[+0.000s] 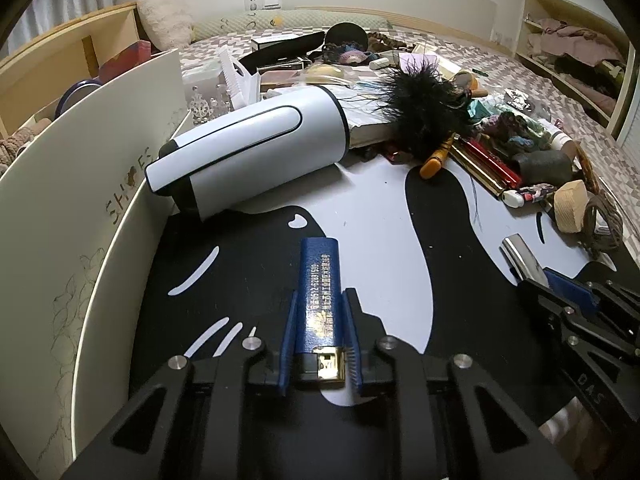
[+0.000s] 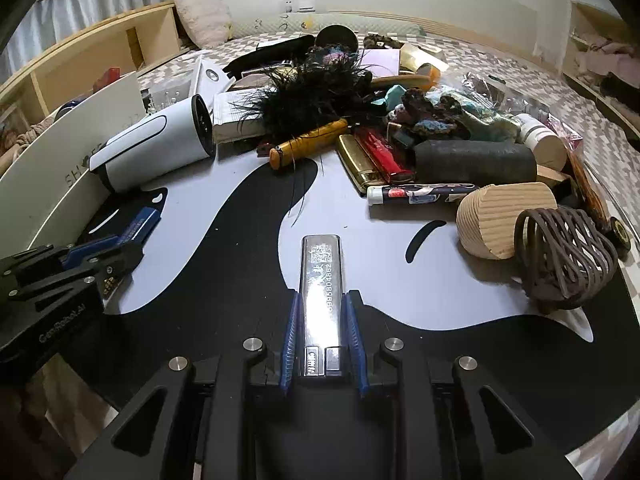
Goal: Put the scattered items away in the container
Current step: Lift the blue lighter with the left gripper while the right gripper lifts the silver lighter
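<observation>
My left gripper (image 1: pixel 322 296) is shut on a blue lighter (image 1: pixel 318 268) that points forward over the black-and-white mat (image 1: pixel 380 216). My right gripper (image 2: pixel 323 298) is shut on a silver lighter (image 2: pixel 321 268) in the same way. Each gripper shows in the other's view: the right gripper (image 1: pixel 560 286) at the right edge, the left gripper (image 2: pixel 120 254) at the left with the blue lighter (image 2: pixel 140 222). The white container (image 1: pixel 80 208), marked SHOES, stands left of both, its curved wall (image 2: pixel 52 168) close to the left gripper.
A white and black hair dryer (image 1: pixel 256 144) lies against the container. Beyond the mat sits a pile: black feathers (image 2: pixel 316 96), an orange-handled tool (image 2: pixel 308 142), gold and red lighters (image 2: pixel 372 156), a black cylinder (image 2: pixel 476 162), a wooden block (image 2: pixel 500 216), a wicker ball (image 2: pixel 564 256).
</observation>
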